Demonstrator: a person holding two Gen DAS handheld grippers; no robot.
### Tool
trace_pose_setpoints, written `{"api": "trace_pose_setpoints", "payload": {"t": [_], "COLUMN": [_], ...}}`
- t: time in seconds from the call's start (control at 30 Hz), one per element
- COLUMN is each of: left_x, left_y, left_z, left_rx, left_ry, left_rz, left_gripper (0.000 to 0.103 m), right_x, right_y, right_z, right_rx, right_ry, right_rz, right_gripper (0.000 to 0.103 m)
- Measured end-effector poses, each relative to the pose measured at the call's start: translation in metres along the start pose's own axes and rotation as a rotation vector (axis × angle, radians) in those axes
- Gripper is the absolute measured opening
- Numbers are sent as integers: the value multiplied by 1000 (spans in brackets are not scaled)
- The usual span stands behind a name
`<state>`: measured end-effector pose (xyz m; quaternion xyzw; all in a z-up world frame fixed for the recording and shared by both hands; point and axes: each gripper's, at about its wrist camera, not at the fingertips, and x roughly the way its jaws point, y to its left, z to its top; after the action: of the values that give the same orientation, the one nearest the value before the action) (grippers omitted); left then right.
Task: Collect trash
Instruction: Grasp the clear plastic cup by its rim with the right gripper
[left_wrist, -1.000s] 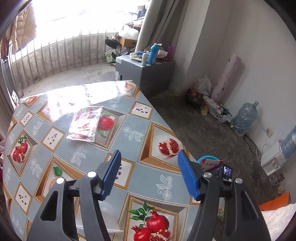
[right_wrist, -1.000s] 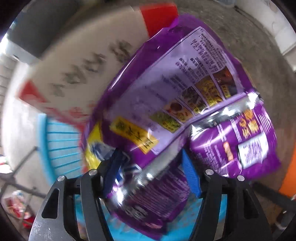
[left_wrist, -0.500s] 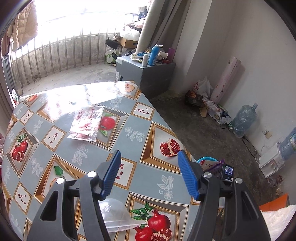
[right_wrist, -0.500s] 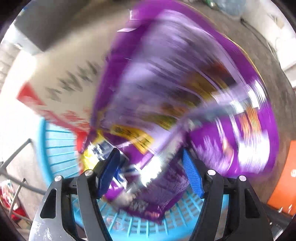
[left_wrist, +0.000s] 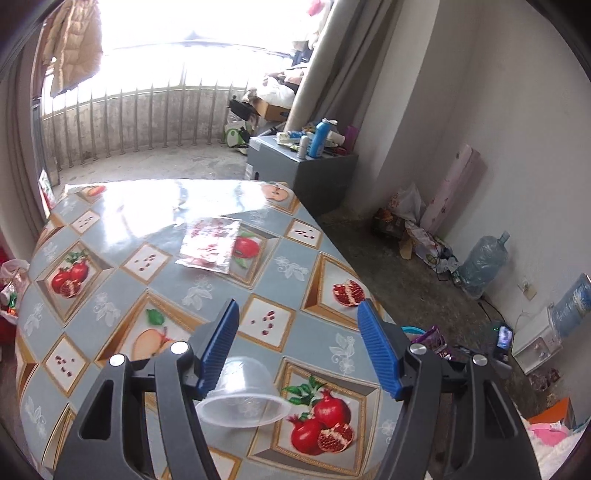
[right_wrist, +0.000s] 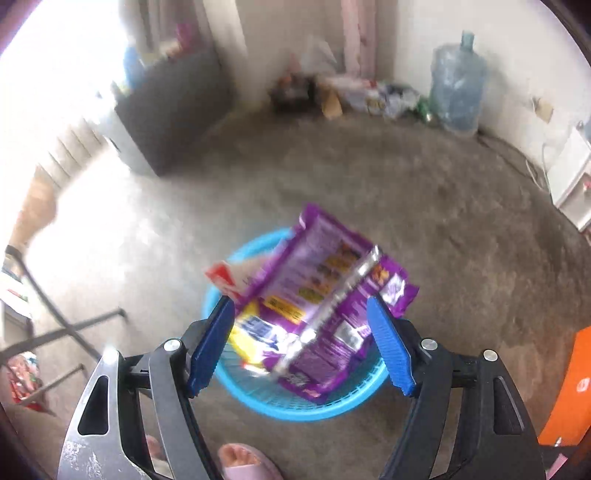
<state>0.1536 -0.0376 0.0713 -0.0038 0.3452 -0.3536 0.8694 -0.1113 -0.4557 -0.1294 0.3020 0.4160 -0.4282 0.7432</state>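
On the fruit-print table (left_wrist: 303, 332) a clear plastic cup (left_wrist: 247, 400) lies on its side, just under my left gripper's left finger. My left gripper (left_wrist: 298, 314) hovers above it, jaws opening, with nothing pressed between the pads. Farther back lies a clear wrapper with red print (left_wrist: 210, 245). In the right wrist view a blue basket (right_wrist: 258, 402) stands on the floor, holding a purple snack bag (right_wrist: 317, 291) and a red-and-white carton (right_wrist: 223, 277). High above the basket my right gripper (right_wrist: 300, 306) is empty, its jaws opening.
A grey cabinet (left_wrist: 306, 173) with bottles stands beyond the table. Water jugs (left_wrist: 484, 266) and clutter line the wall. An orange box (right_wrist: 569, 391) sits right of the basket, metal table legs (right_wrist: 66, 328) to its left. A person's foot in a pink slipper (right_wrist: 243, 461) is below.
My right gripper has risen well away from the basket, and the purple bag stays behind in it. My left gripper has drawn back, bringing the clear cup into view under its left finger.
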Motion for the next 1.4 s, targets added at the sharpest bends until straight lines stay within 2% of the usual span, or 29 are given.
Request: {"api": "trace_pose_setpoints", "payload": {"t": [0.03,0.17,0.37,0.53,0.7,0.77,0.9,1.13,1.23,1.27,1.4], "left_x": [-6,-21,-33,-37,-34,-31,-24,-8,0,3,19], "left_y": [6,31,66,89,104,106,109,115,117,117,114], "left_z": [-3,-15,-37,-53,-67,-70,-73,-64,-53,-50,-28], "left_rx": [-11,-56,-117,-157,-171,-173,-173,-165,-161,-154,-121], "left_ry": [-8,-26,-28,-17,4,15,35,57,59,55,48], "left_rz": [8,38,83,116,152,152,130,92,72,69,55], "left_gripper": [65,66,66,66,66,66,66,65,61,60,59], "right_x": [-5,-72,-140,-169,-183,-178,-173,-151,-151,-148,-137], "right_y": [7,32,88,159,248,280,325,348,350,352,351], "right_z": [3,10,2,-19,-60,-76,-105,-119,-126,-124,-116], "right_rx": [-3,-56,-170,-288,-479,-570,-721,-834,-843,-839,-795], "right_ry": [-29,-143,-218,-183,-101,-72,-59,-11,7,16,30], "right_rz": [23,156,372,601,767,793,762,671,663,655,644], "right_gripper": [70,70,70,70,65,62,55,33,16,7,4]}}
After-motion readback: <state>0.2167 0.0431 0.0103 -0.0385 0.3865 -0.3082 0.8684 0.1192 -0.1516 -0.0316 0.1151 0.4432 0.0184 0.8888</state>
